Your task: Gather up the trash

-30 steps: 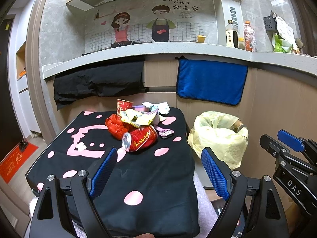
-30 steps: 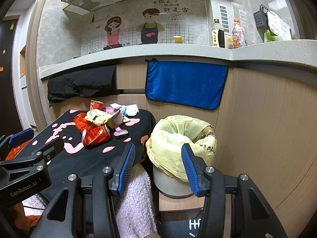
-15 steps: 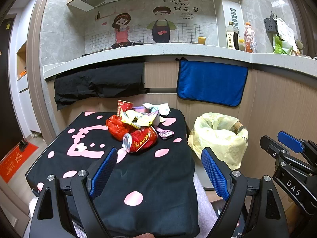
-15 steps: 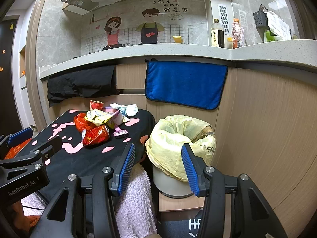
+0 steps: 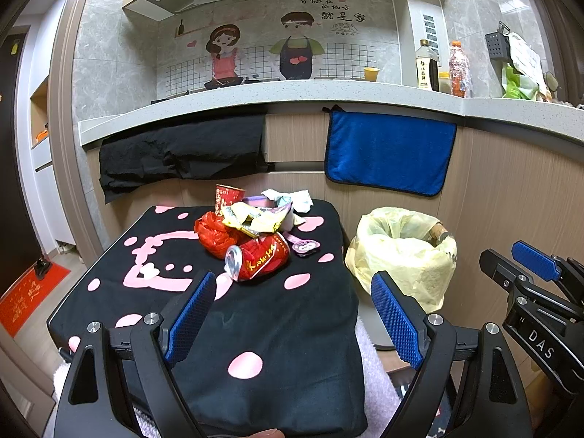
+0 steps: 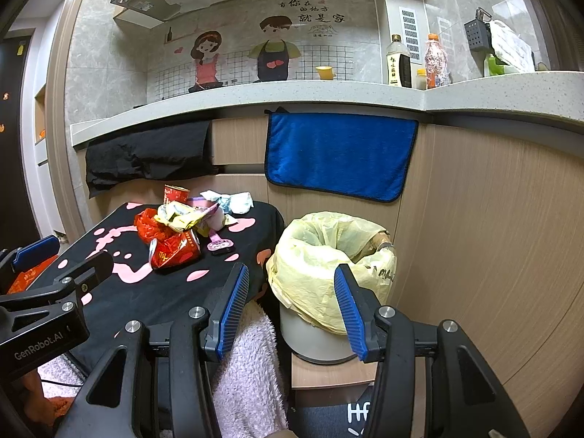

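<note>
- Black cloth with pink blotches (image 5: 277,314) covers the bench; trash sits in a heap at its far end, centre of the left wrist frame.
- Heap contents: crushed red can (image 5: 257,257) lying on its side, silver top toward the camera; red plastic bag (image 5: 213,235) touching it on the left; yellow crumpled wrapper (image 5: 255,219) on top; red paper cup (image 5: 227,197) upright behind; white tissue wads (image 5: 292,197) at the far edge; small pink packet (image 5: 306,246) just right of the can.
- Bin with yellow liner (image 6: 328,255) stands on the floor just right of the bench, lower centre of the right wrist frame; liner mouth open.
- Left gripper (image 5: 292,314): jaws open wide, nothing between them, well short of the heap.
- Right gripper (image 6: 292,308): jaws open, empty, framing the near rim of the bin without touching it.
- Around: pink fluffy towel (image 6: 244,365) hangs below the bench edge, between bench and bin; blue towel (image 5: 388,153) and black cloth (image 5: 182,153) hang from the counter front; bottles (image 5: 429,65) on the counter, upper right.
- Against the earlier frames: no change in either view; heap, bin and both grippers sit as before.
- Writing: "GenRobot.AI" on the left gripper body in the right wrist view; "DAS" on the right gripper body in the left wrist view; Chinese characters on the wall sticker and can.
</note>
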`<state>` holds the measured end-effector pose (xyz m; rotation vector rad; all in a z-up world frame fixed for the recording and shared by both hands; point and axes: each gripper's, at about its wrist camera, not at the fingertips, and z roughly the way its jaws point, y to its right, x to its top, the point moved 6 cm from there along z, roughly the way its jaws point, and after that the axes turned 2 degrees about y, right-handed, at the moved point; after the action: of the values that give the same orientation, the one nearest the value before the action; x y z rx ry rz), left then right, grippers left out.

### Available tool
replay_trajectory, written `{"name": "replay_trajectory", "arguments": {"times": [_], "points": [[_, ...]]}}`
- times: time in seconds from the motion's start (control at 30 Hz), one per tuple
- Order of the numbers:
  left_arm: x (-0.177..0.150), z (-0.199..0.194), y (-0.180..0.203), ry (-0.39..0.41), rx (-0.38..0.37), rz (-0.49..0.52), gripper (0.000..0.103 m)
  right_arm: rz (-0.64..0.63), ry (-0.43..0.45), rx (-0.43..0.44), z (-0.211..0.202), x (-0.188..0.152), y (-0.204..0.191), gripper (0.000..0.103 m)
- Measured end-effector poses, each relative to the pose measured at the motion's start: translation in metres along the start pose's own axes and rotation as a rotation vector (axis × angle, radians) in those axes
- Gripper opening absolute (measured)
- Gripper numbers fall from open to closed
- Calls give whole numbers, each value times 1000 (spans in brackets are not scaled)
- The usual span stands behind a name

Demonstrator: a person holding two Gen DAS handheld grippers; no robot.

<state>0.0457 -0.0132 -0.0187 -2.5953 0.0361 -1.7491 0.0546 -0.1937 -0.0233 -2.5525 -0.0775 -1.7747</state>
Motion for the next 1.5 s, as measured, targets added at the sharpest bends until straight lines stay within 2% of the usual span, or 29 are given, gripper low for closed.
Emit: {"name": "replay_trajectory", "arguments": {"times": [0.77, 0.93, 1.17, 1.4, 1.5], "points": [[0, 0, -1, -11, 5, -9, 86, 11, 3, -5, -1, 3, 8, 47], [3, 22, -21, -49, 11, -47, 86, 1, 1, 3, 6, 6, 5, 46], [12, 65, -69, -76, 41, -72, 86, -60, -23, 35, 46, 22, -19, 46], [13, 129, -134, -101, -14, -180, 86, -100, -53, 113, 118, 38, -56, 46], [7, 156, -147, -132, -29, -197, 87, -111, -64, 138, 153, 43, -70, 46]]}}
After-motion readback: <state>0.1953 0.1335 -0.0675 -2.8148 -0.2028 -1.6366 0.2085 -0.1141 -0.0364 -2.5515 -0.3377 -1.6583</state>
